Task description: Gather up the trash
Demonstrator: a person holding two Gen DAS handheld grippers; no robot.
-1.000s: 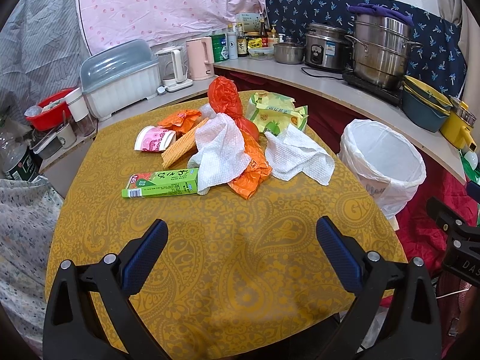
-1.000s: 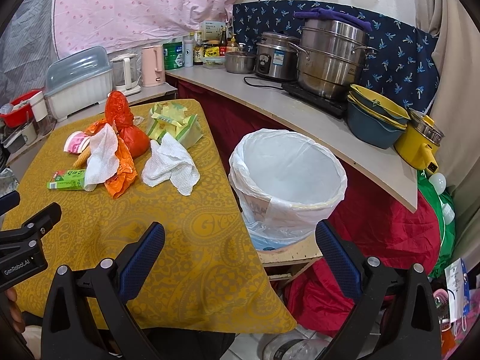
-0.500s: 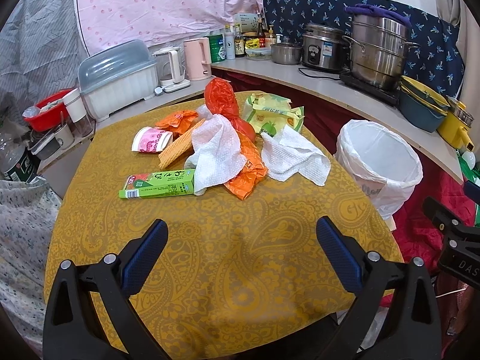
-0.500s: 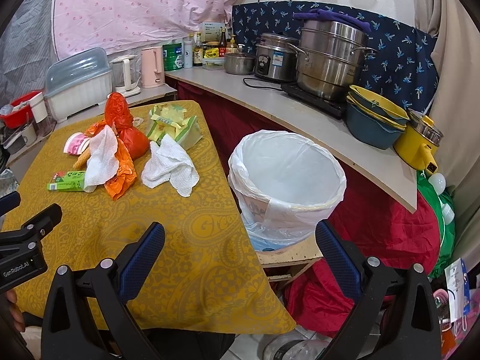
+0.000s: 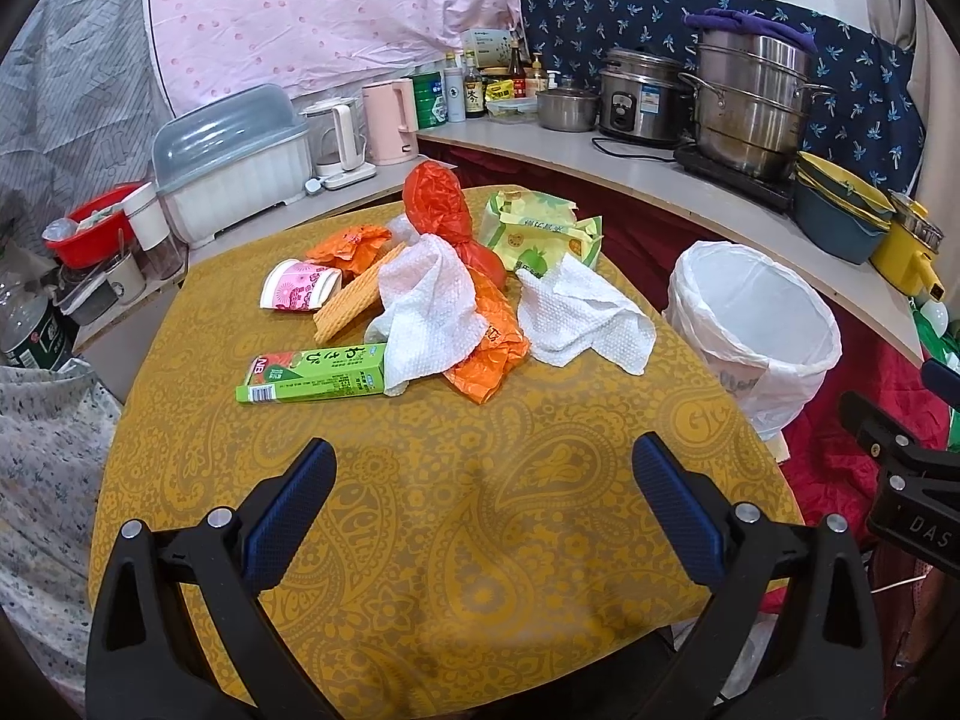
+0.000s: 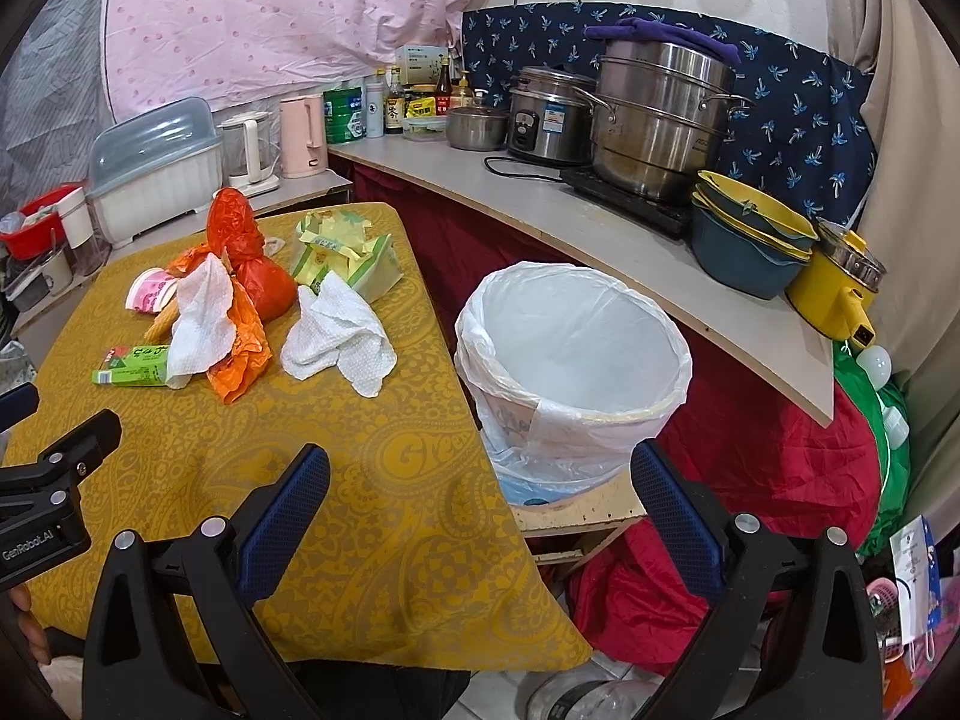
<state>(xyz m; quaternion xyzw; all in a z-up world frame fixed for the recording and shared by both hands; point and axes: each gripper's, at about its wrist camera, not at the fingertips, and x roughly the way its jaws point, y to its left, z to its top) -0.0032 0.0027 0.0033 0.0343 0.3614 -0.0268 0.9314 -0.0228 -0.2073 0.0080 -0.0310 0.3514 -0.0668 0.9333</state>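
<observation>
A pile of trash lies on the yellow paisley table (image 5: 450, 510): a green box (image 5: 312, 373), two white paper towels (image 5: 429, 312) (image 5: 579, 318), an orange plastic bag (image 5: 444, 204), a pink paper cup (image 5: 297, 293), a wafer (image 5: 351, 303), a yellow-green wrapper pack (image 5: 540, 234). A white-lined bin (image 6: 570, 348) stands right of the table. My left gripper (image 5: 483, 510) is open and empty over the near table. My right gripper (image 6: 480, 510) is open and empty above the table's right edge, near the bin. The pile also shows in the right wrist view (image 6: 228, 300).
A counter (image 6: 600, 222) behind the bin holds steel pots (image 6: 654, 120), stacked bowls (image 6: 750, 240) and a yellow kettle (image 6: 834, 288). A dish box (image 5: 231, 156) and pink kettle (image 5: 390, 120) stand beyond the table. Red cloth (image 6: 750, 450) lies below the counter.
Both grippers have drifted slightly back from the pile; the view has shifted a little. Nothing on the table has moved and both grippers stay open.
</observation>
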